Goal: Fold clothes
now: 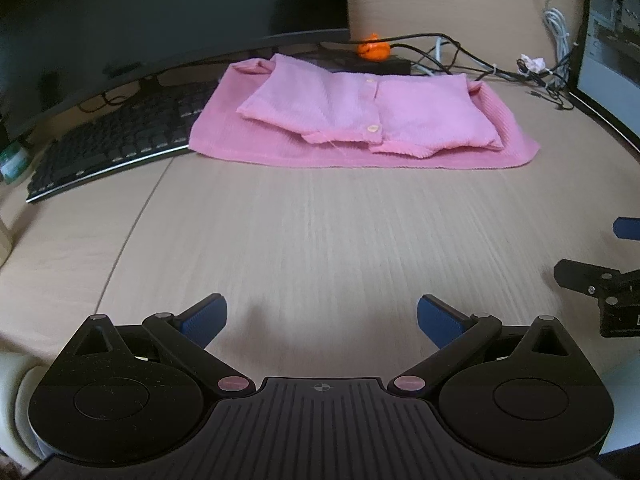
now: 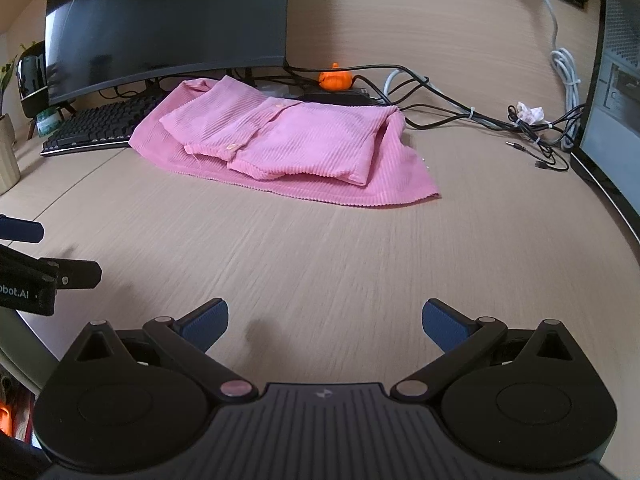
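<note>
On the wooden desk [image 1: 320, 232] lies a folded pink ribbed shirt [image 1: 360, 120], both grippers' jaws spread empty.

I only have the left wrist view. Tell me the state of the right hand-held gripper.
Observer: The right hand-held gripper is open and empty, over bare desk, well short of the shirt.
Operator: Now report what sits left of the keyboard.
Observer: A ribbed beige vase stands at the desk's left edge, apart from the keyboard.
</note>
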